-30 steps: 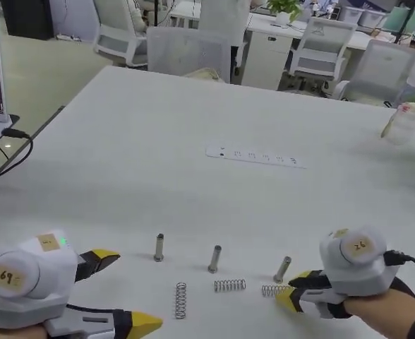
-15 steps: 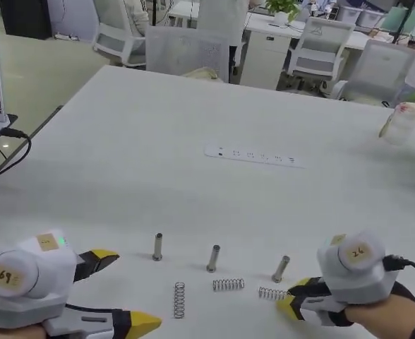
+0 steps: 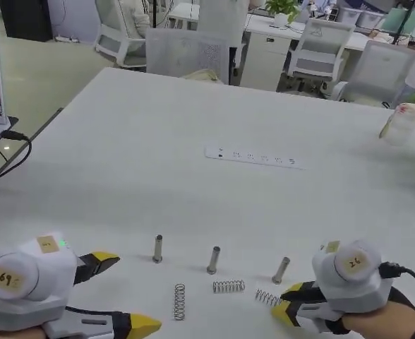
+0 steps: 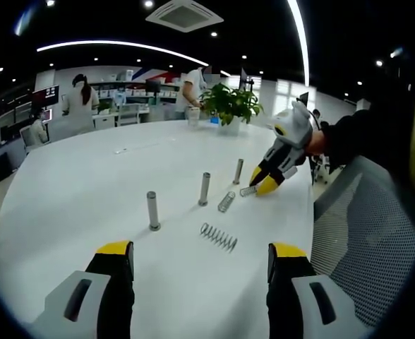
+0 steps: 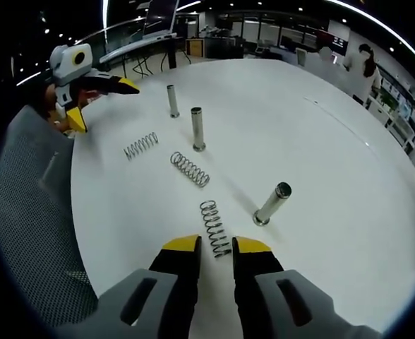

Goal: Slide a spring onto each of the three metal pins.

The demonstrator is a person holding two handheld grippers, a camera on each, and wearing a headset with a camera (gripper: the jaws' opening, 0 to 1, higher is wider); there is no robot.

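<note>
Three metal pins stand on the white table: left (image 3: pixel 158 248), middle (image 3: pixel 214 259), right (image 3: pixel 281 270). Three springs lie in front of them. My right gripper (image 3: pixel 286 302) is shut on the near end of the right spring (image 3: pixel 266 297), which lies slanted beside the right pin. In the right gripper view this spring (image 5: pixel 211 219) runs out from between the yellow fingertips, with the right pin (image 5: pixel 272 203) just beyond. The other springs (image 3: pixel 180 301) (image 3: pixel 229 286) lie loose. My left gripper (image 3: pixel 126 291) hangs open at the near left with nothing between its fingers, facing the left pin (image 4: pixel 152 210).
A white power strip (image 3: pixel 255 157) lies mid-table. A laptop and black cable (image 3: pixel 10 152) sit at the left edge. A small jar (image 3: pixel 404 121) and a plant stand at the far right. Office chairs (image 3: pixel 186 53) line the far side.
My right gripper has drawn back toward me and narrowed on the right spring, whose near end has swung with it. The left gripper has stayed put.
</note>
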